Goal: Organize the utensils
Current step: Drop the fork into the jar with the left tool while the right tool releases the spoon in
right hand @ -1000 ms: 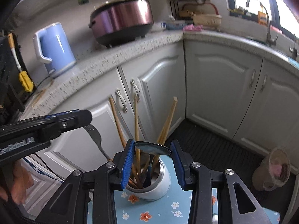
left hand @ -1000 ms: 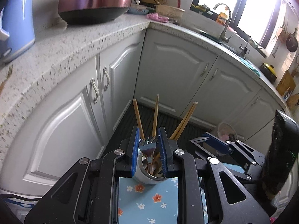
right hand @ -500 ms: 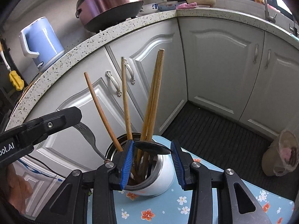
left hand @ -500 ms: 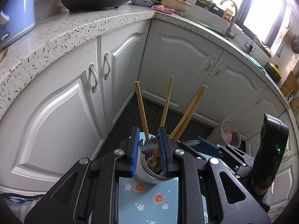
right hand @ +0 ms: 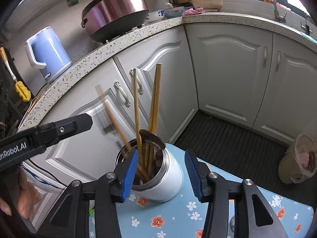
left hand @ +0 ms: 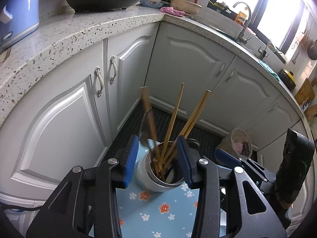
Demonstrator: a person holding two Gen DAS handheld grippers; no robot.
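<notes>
Blue pads line both pairs of my jaws, and both pairs are opening with nothing pinched. Between the pads of my left gripper point(left hand: 157, 159) stands one steel canister point(left hand: 158, 175) on the flowered blue cloth point(left hand: 156, 210); the pads do not press it. My right gripper point(right hand: 160, 172) frames the same canister from its side, also released. Inside I count four wooden chopsticks point(right hand: 136, 107), one of them blurred and leaning toward my left jaw, and one dark spoon point(right hand: 152, 139) resting bowl-up at the rim. A blurred fork point(left hand: 145, 128) drops just ahead of my left jaws. Beyond stand white cupboard doors point(right hand: 227, 73), then the speckled counter point(left hand: 65, 37) carrying one blue kettle point(right hand: 48, 53) and one purple cooker point(right hand: 116, 10).
</notes>
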